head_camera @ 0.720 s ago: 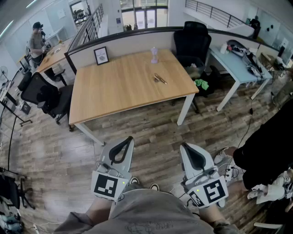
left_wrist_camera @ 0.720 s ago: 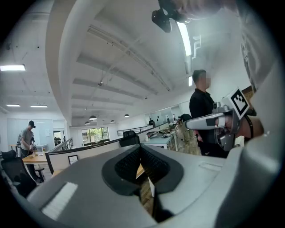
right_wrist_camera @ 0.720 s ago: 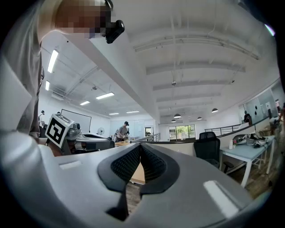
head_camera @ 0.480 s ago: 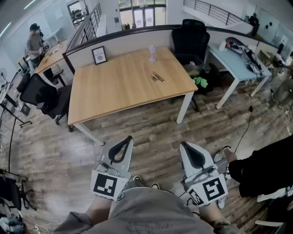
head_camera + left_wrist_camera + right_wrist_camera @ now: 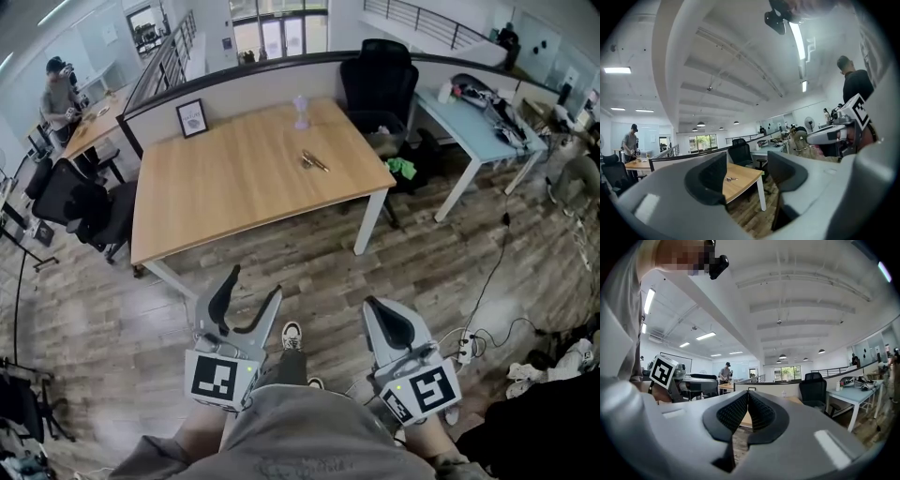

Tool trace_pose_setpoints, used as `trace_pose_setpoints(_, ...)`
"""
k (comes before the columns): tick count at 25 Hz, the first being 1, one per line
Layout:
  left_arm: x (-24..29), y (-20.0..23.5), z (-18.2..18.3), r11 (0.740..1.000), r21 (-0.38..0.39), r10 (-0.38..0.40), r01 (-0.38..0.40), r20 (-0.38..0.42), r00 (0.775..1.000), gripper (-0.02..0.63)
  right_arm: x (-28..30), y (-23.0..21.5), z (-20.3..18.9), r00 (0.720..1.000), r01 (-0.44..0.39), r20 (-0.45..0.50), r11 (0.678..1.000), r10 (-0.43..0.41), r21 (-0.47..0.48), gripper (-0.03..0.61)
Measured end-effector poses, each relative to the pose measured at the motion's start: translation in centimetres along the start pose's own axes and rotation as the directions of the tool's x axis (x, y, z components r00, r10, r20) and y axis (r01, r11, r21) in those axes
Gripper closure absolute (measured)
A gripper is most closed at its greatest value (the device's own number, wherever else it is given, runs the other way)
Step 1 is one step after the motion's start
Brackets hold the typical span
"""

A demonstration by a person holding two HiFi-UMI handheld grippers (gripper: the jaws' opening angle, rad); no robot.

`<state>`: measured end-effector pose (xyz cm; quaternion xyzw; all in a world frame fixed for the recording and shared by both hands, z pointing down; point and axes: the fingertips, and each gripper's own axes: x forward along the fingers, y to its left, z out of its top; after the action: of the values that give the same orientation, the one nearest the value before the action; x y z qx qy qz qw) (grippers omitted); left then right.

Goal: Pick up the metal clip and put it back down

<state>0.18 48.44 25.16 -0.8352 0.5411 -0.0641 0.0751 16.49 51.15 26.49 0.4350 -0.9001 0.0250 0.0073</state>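
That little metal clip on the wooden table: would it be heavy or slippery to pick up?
Probably light: the metal clip looks tiny against the wooden table. It lies flat, so it likely won't roll, but might slide on the smooth top if nudged. Being metal, it is probably stiff and perhaps slippery; it is too small here to be sure.

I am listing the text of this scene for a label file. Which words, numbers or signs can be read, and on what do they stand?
No word or number can be read.
left marker, on the left gripper: black-and-white squares, no letters.
right marker, on the right gripper: the same.
framed picture on the wooden table: too small to read.
shirt print: too faint to read.
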Motion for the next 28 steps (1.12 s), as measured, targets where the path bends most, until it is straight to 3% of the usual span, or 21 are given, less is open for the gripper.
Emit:
trace_pose_setpoints(9,4.5,1.9,-2.1,0.998,-0.051,-0.033,0.03,-0.062,0.998,0.342,4.6,-2.7,-1.2,0.999,0.021,-0.036,1.0,-0.021,0.007,0.566)
trace_pose_setpoints(14,9.1,5.1,-2.8,0.999,-0.034,-0.03,0.029,-0.035,0.999,0.342,9.3,-5.1,-1.7,0.998,0.029,-0.061,0.999,-0.028,0.016,0.566)
trace_pose_setpoints(28,23.8,15.1,-6.7,0.989,-0.083,-0.132,0.125,-0.086,0.988,0.344,25.3,-12.3,-3.4,0.983,0.097,-0.159,0.995,-0.091,0.033,0.566)
